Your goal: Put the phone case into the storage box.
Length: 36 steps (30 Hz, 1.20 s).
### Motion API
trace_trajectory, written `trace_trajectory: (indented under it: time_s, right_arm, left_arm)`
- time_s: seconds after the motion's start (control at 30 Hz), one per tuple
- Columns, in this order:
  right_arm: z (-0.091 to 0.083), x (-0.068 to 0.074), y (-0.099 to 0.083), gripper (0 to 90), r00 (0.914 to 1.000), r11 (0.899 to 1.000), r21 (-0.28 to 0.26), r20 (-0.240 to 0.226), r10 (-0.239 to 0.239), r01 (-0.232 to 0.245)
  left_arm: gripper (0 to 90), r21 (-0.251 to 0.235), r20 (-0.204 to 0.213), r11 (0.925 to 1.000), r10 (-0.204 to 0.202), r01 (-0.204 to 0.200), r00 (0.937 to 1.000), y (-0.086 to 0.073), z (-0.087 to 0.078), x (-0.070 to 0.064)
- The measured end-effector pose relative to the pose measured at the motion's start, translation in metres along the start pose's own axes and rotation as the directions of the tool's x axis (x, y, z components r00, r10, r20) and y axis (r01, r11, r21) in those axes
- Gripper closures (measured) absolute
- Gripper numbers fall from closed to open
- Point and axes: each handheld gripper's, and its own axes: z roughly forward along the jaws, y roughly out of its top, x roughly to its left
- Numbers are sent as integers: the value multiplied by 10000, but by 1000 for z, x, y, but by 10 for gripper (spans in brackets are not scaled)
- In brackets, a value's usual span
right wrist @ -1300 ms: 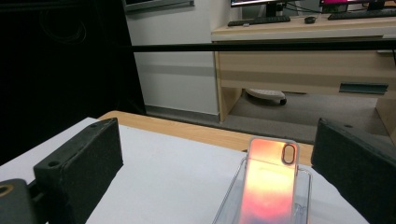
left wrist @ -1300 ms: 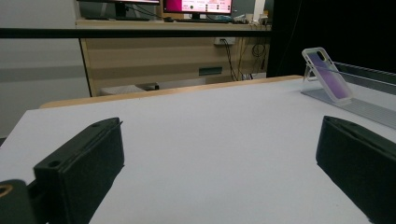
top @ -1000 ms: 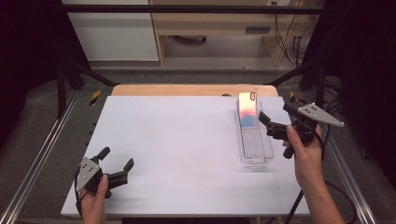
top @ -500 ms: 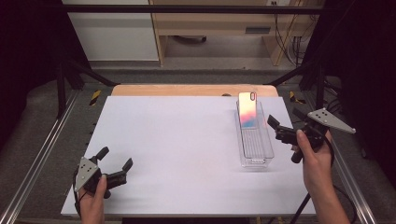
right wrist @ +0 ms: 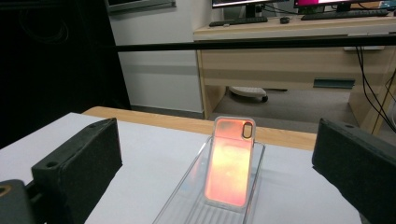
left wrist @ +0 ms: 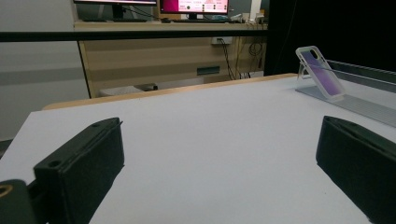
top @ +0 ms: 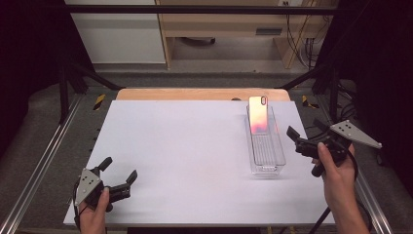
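Note:
A phone case (top: 258, 114) with an orange-pink sheen leans upright at the far end of a clear plastic tray (top: 267, 158) on the right of the white table. My right gripper (top: 303, 132) hovers open just right of the tray, off the table's right edge, holding nothing. From the right gripper view, the case (right wrist: 229, 161) stands ahead in the tray (right wrist: 184, 196) between my wide jaws (right wrist: 219, 140). My left gripper (top: 119, 169) rests open and empty near the front left corner. Its own view (left wrist: 219, 154) catches the case (left wrist: 320, 74) and the tray (left wrist: 369, 105) at far right.
The white sheet (top: 185, 146) lies on a wooden tabletop (top: 195, 93) whose far edge shows. Metal rails (top: 44, 161) flank the table. Beyond it stand a wooden desk (right wrist: 289, 51) with monitors and a white cabinet (top: 117, 34).
My right gripper has pulled away from the tray, to the right and toward the person, past the table's right edge. The left gripper has stayed put.

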Motion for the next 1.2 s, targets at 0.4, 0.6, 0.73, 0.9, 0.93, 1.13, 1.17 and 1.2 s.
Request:
trace_trajectory:
  time_s: [0.4,0.6,0.73,0.9,0.93,1.13,1.17,1.2]
  right_arm:
    - [-12,-10,-20,20,9996,9998,30,225,174,-174]
    - [-14,-13,-34,27,9992,9996,79,311,258,-261]
    - [-16,-14,-43,28,9993,9999,74,351,120,-123]
    - [-16,-13,-55,29,9991,9999,43,422,-106,104]
    - [-15,-13,-57,29,9989,9998,70,432,-185,182]
    - [-12,-7,-71,30,9981,9986,149,343,-505,500]
    - [-11,-6,-72,30,9979,9983,162,341,-557,552]
    - [-11,-5,-74,30,9976,9981,148,331,-603,598]
  left_arm:
    - [7,-146,-27,9998,-114,113,9999,1,-5,1]
    - [8,-31,41,10000,-5,5,10000,1,-7,-3]
    - [7,169,138,9996,226,-228,9997,-1,-13,-7]
    - [5,81,34,9999,73,-73,10000,-2,-15,-5]
    - [6,87,53,9999,94,-95,9999,-2,-15,-5]
    - [5,63,90,9999,87,-88,9999,-2,-15,-6]
    - [5,67,89,9999,82,-82,9999,-2,-15,-6]
    - [5,68,84,9999,89,-90,9999,-2,-15,-6]
